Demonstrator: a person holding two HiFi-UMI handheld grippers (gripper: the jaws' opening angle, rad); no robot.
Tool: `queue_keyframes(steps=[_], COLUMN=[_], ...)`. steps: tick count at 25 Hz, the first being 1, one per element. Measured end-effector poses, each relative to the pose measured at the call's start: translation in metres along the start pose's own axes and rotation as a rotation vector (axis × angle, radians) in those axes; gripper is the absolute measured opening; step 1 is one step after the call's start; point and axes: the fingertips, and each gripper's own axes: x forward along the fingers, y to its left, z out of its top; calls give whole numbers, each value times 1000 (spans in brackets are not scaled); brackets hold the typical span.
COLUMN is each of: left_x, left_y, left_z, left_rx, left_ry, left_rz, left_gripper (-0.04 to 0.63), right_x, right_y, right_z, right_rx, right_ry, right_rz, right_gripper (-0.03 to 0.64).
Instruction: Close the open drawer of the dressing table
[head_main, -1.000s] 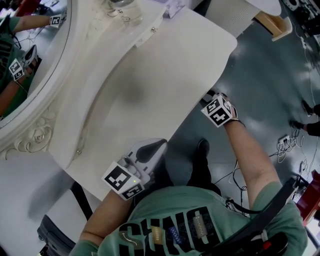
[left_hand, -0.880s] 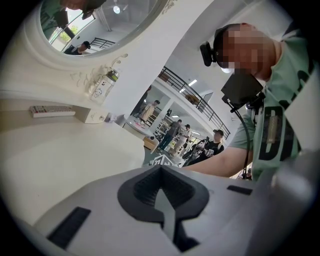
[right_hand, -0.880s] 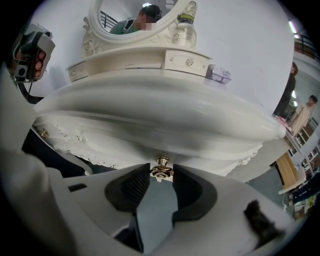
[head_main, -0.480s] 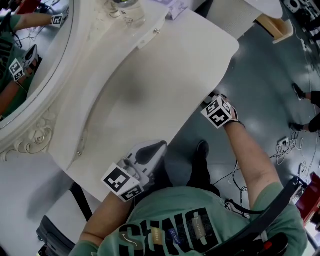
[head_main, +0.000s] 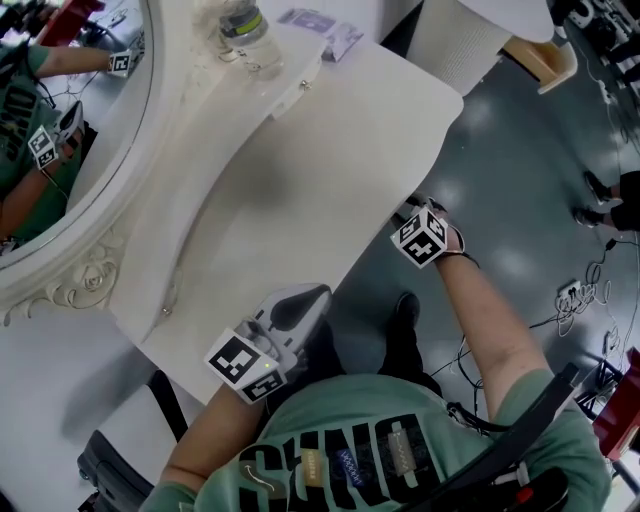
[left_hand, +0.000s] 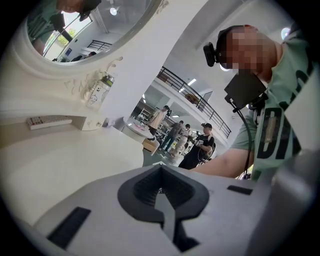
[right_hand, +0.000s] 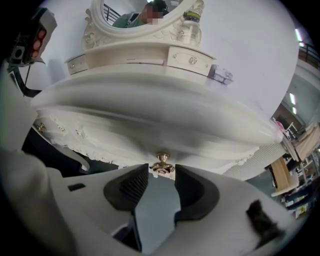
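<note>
The right claw (right_hand: 162, 172), at 3 o'clock in the head view, meets the front edge of the white counter (head_main: 300, 170). Its jaws are opening, with the brass knob (right_hand: 162, 164) of the drawer (right_hand: 131, 152) between their tips, and the drawer's front sits beneath the counter's lip. The left claw (left_hand: 160, 189), jaws together and empty, lies over the counter's near edge at 7 o'clock. A mirror (head_main: 70, 150) stands at 10 o'clock.
</note>
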Motion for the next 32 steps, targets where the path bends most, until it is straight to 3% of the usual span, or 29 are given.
queue_keyframes(steps=[7, 13, 19, 25, 32], left_x=[11, 37, 54, 25, -85], left_y=[-34, -92, -154, -178, -152], left_z=[26, 41, 62, 66, 95], left_rx=[42, 55, 35, 29, 53], left_ry=[-8, -31, -130, -204, -341], left_rz=[17, 21, 32, 67, 162], left_gripper=[0, 0, 0, 0, 0], right_x=[-61, -152, -235, -276, -313], right_y=[-7, -10, 4, 23, 88], right_z=[-36, -53, -45, -4, 100], right_rx=[-14, 12, -34, -73, -187], right_ry=[3, -100, -237, -360, -486], right_rz=[3, 59, 163, 247, 366], right_gripper=[175, 173, 148, 93, 36])
